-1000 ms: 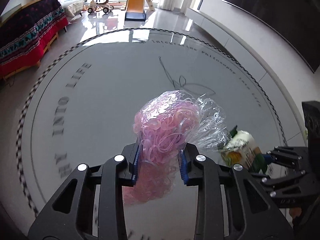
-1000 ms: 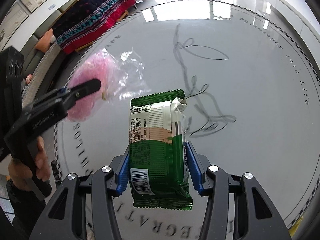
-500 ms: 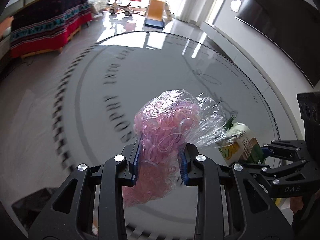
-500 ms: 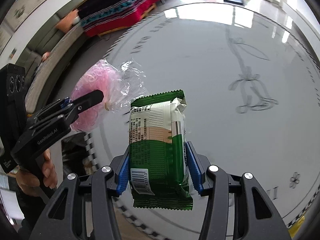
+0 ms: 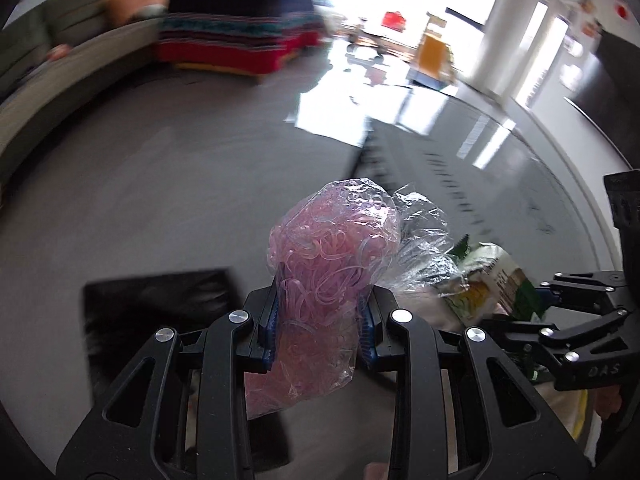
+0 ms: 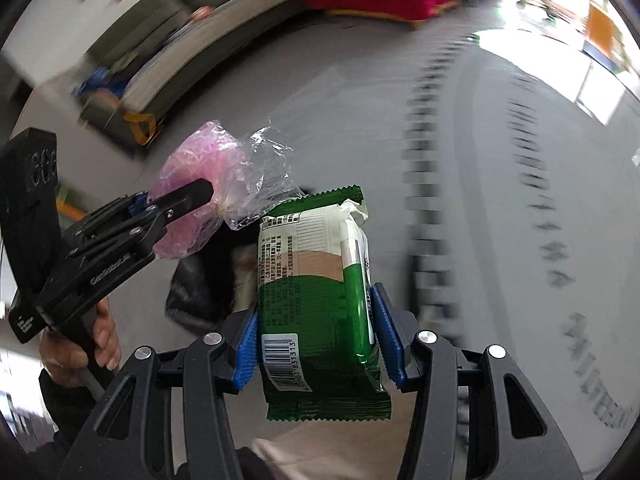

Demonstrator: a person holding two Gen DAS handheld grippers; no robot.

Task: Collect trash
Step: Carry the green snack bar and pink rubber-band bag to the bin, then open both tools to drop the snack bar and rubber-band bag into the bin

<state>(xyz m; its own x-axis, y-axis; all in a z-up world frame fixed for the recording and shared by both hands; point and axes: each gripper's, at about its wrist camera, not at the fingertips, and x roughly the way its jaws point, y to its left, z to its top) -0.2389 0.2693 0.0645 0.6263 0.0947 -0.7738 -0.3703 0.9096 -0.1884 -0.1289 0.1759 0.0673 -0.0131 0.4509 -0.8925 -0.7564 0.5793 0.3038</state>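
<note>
My left gripper is shut on a clear plastic bag of pink rubber bands, held in the air over grey floor. The same pink bag shows in the right wrist view at the left, with the left gripper clamped on it. My right gripper is shut on a green and white snack packet with a barcode. That packet and the right gripper appear at the right of the left wrist view. A black bin bag lies open below both; it shows as a dark bag behind the packet.
The round glossy table with printed lettering lies to the right. A sofa with a red patterned blanket stands at the back. A person's hand grips the left tool's handle. The background is motion-blurred.
Both grippers have swung off the round table to the left, over grey floor and the black bag, keeping hold of the pink bag and the green packet. The table now lies at the right.
</note>
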